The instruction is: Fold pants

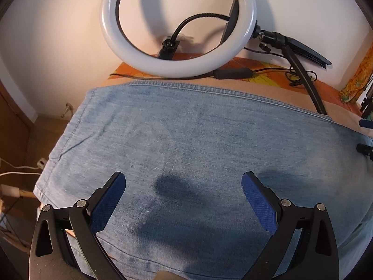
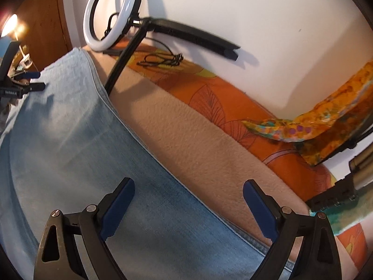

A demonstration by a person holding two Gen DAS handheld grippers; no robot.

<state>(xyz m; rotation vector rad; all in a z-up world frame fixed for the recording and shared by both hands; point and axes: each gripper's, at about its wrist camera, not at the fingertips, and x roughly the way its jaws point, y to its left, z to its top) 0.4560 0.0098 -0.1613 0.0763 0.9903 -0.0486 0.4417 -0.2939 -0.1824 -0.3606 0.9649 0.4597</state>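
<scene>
Light-blue denim pants (image 1: 186,144) lie flat on a peach fleece blanket (image 2: 200,140), filling the space beneath both tongs. The left gripper (image 1: 184,182) hangs over the denim with its blue-padded fingers spread wide, pinching nothing. The right gripper (image 2: 188,189) is likewise spread, straddling the pants' stitched edge, one finger over denim, the other over blanket. At twelve o'clock from the left gripper stands a white ring light (image 1: 177,25) on an orange patterned sheet (image 2: 233,93).
</scene>
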